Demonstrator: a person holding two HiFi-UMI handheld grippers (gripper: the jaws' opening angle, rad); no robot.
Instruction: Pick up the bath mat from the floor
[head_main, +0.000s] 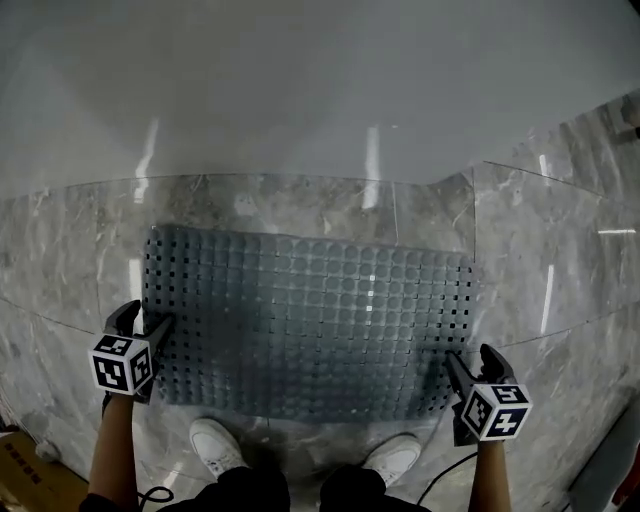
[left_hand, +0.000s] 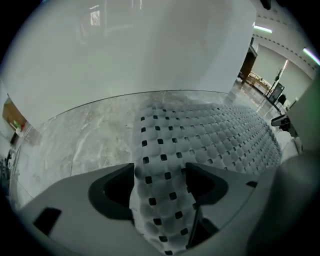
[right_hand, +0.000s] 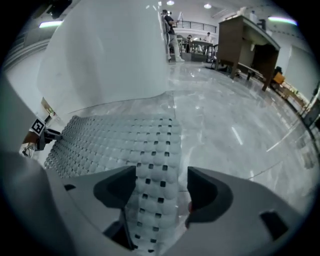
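Left gripper (head_main: 145, 320) sits at the mat's (head_main: 310, 320) near-left corner and right gripper (head_main: 472, 358) at its near-right corner. Both have their jaws spread wide with a strip of the mat's edge running between them, and neither looks to be squeezing it (on the right you can see floor (head_main: 60, 260) past the strip). White shoes (head_main: 215, 445) are just behind the mat's near edge, the grey holey mat lies flat on the marble floor, and a white wall (head_main: 300, 80) rises past its far edge.
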